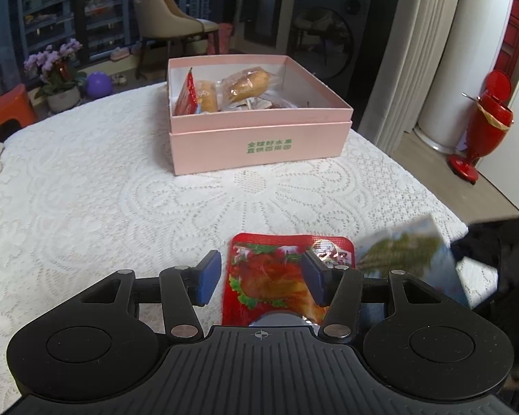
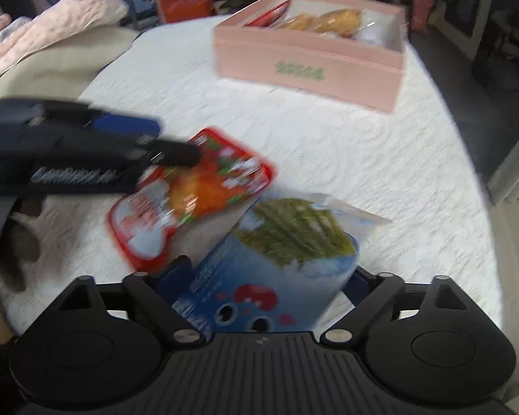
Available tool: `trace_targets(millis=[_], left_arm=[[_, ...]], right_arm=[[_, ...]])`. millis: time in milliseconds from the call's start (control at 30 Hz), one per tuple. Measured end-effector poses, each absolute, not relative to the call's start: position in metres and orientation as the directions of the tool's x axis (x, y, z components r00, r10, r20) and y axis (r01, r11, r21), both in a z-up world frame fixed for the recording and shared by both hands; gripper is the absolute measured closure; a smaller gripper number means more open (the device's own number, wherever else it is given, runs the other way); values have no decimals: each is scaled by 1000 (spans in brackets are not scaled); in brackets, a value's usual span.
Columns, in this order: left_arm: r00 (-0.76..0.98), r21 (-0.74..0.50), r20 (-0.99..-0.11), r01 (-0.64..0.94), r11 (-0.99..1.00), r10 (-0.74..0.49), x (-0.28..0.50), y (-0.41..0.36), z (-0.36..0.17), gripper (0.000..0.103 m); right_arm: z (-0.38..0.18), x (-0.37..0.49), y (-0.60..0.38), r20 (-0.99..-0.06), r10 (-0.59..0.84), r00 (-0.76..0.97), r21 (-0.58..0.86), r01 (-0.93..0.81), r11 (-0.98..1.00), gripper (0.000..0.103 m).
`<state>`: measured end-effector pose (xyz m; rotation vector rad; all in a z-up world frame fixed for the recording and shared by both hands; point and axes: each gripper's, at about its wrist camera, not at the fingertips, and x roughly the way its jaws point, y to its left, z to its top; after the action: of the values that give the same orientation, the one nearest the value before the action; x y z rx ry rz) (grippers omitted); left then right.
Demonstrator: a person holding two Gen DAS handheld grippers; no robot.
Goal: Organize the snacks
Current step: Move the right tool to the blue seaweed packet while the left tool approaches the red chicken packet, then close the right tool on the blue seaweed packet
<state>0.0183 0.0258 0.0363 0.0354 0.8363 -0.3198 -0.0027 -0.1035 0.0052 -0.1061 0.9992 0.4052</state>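
A red snack packet (image 1: 270,276) (image 2: 204,186) lies flat on the white lace tablecloth. My left gripper (image 1: 262,278) (image 2: 162,138) is open over it: one blue pad stands just off its left edge and the other sits above its right part. A blue snack packet (image 2: 276,259) (image 1: 408,252) printed with green vegetables is tilted up off the cloth, right of the red one. My right gripper (image 2: 270,275) is shut on it, a pad against each side. The open pink box (image 1: 259,138) (image 2: 308,58) stands at the far side and holds wrapped bread rolls (image 1: 249,84) and a red packet.
The table's right edge (image 1: 432,204) drops to the floor, where a red bin (image 1: 481,121) stands. A chair (image 1: 162,17), potted purple flowers (image 1: 57,69) and a purple ball are beyond the far edge. Folded pink cloth (image 2: 52,24) lies to the left.
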Motion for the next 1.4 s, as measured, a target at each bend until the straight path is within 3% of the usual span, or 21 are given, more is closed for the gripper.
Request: trace_targets(millis=[100, 400, 600, 800, 900, 967, 1133, 1267, 1400], left_arm=[[621, -92, -738, 294, 951, -264, 18, 24, 34, 47], [625, -69, -724, 357, 932, -293, -3, 13, 43, 47], [610, 37, -750, 424, 905, -255, -15, -12, 27, 42], [667, 39, -711, 353, 935, -222, -1, 4, 24, 35], [701, 59, -697, 267, 962, -152, 16, 19, 20, 36], [691, -2, -704, 226, 974, -162, 20, 33, 21, 41], [704, -161, -679, 132, 978, -207, 8, 71, 39, 41], [701, -310, -673, 19, 950, -234, -4, 106, 40, 42], [682, -350, -693, -38, 936, -231, -11, 117, 29, 42]], right_arm=[[4, 17, -117, -823, 212, 527, 48, -308, 950, 27], [5, 33, -147, -770, 236, 592, 119, -231, 966, 27], [20, 15, -158, -732, 226, 642, 102, -225, 969, 22], [11, 6, -166, -764, 239, 599, 142, -205, 968, 22], [6, 8, -166, -769, 248, 590, 165, -191, 968, 22], [5, 9, -167, -769, 245, 590, 171, -178, 969, 22], [3, 7, -165, -772, 265, 577, 191, -186, 964, 21], [0, 5, -159, -761, 262, 594, 183, -191, 964, 14], [-5, 3, -153, -744, 252, 619, 170, -190, 967, 7]])
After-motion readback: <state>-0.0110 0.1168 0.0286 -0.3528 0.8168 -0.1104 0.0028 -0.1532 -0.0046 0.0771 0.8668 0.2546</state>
